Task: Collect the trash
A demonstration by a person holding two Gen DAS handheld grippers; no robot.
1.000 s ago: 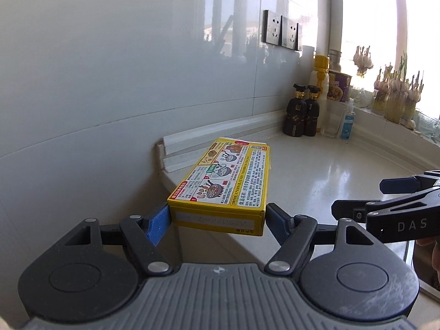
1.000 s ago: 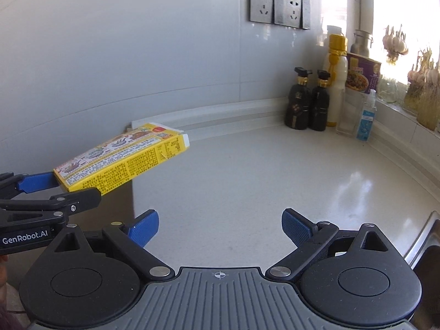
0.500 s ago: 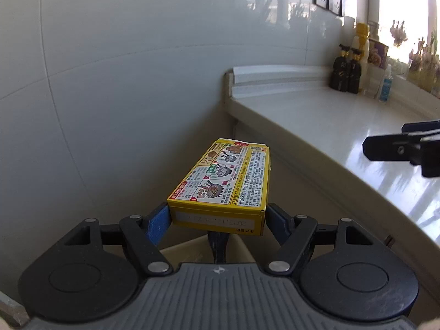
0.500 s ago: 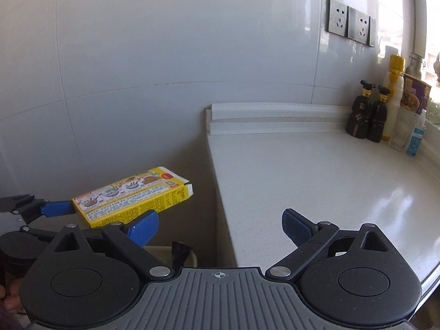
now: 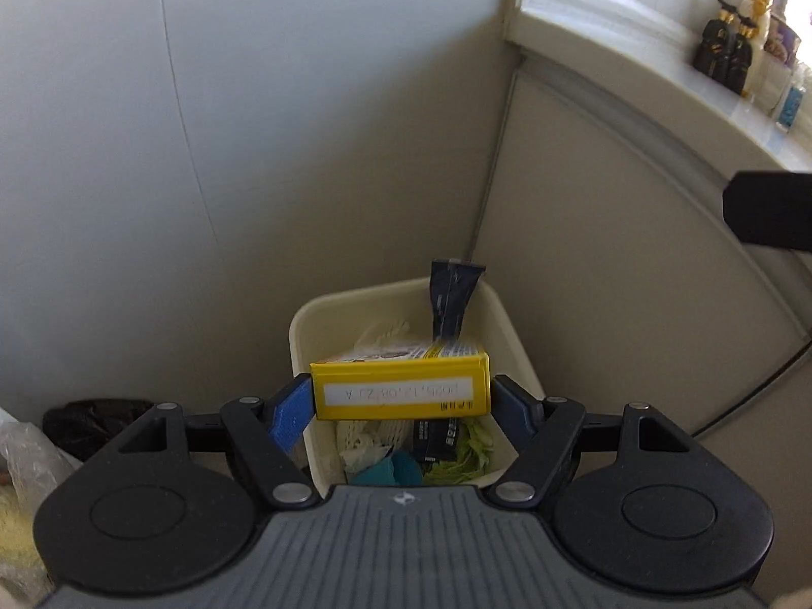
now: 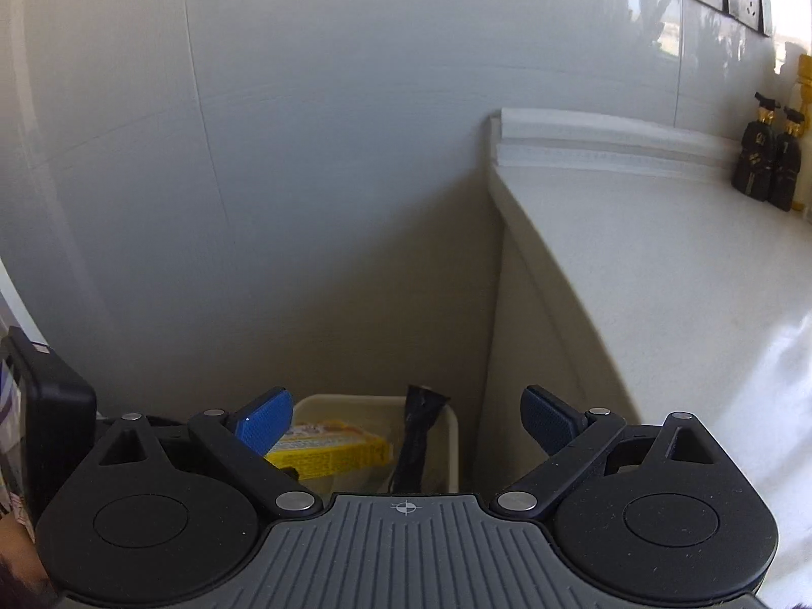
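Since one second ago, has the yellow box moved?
Yes. The yellow box, in the left gripper, went from above the counter down over the bin.

Yellow box [image 5: 401, 388] hides bin [image 5: 512, 335] contents; date print blurred.

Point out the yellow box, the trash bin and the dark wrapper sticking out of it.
yellow box [image 5: 401, 391]: left wrist view, on its near end face with the white label.
trash bin [image 5: 512, 335]: left wrist view, on its right wall.
dark wrapper [image 5: 451, 299]: left wrist view, on its upper part above the box.
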